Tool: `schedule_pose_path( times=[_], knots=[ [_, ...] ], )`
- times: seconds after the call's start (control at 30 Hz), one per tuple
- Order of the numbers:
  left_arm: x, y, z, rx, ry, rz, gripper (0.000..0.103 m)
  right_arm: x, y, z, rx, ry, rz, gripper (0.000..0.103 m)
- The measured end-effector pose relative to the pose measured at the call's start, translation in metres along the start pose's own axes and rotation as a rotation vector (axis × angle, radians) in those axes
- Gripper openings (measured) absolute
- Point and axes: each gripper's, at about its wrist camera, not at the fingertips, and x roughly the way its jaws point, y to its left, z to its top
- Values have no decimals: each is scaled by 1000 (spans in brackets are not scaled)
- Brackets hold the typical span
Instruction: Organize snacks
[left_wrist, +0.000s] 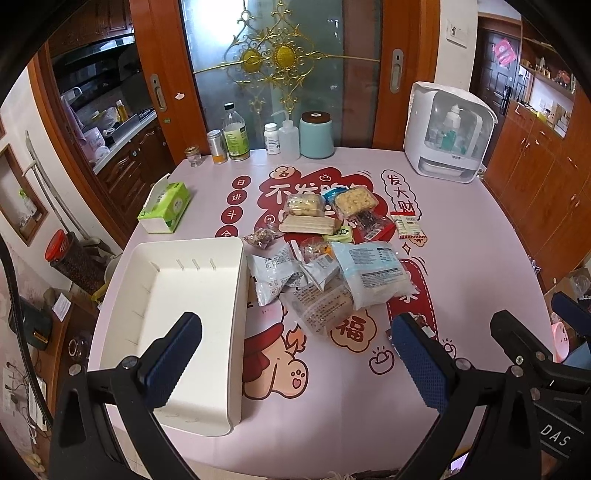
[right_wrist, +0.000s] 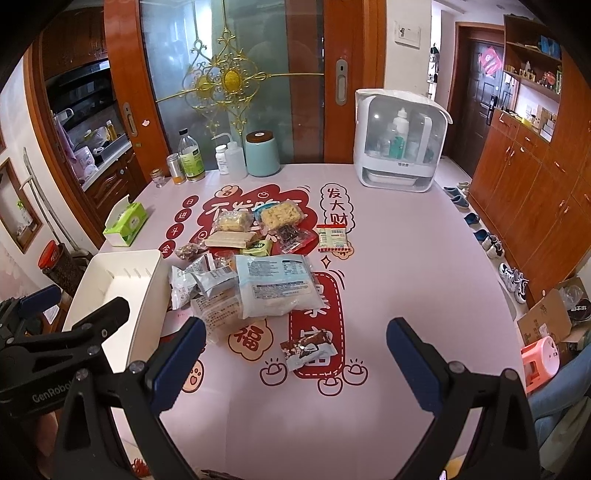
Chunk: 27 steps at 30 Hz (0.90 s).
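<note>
Your left claw gapes wide, white bin under its left finger; your right claw gapes wide too, snack pile ahead, one small packet between its fingers

Pink tablecloth with red cartoon prints covers table. Green tissue box near left edge, lying flat. Along far edge, in row: small glass jar, metal can, tall glass bottle with green label, white pill bottle, squeeze bottle with bent spout, teal canister with brown lid. White appliance with clear window at far right corner, bottles inside. Behind: frosted glass door with gold ornament. Shoes lined on floor by wooden cabinets. Pink stool beside cardboard box.
</note>
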Motion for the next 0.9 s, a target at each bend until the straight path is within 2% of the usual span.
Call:
schedule_pose_path(
  times=[0.9],
  knots=[
    [6,-7,-5,3,10,-9,102,1,-5,-1,2,9,2,99]
  ],
)
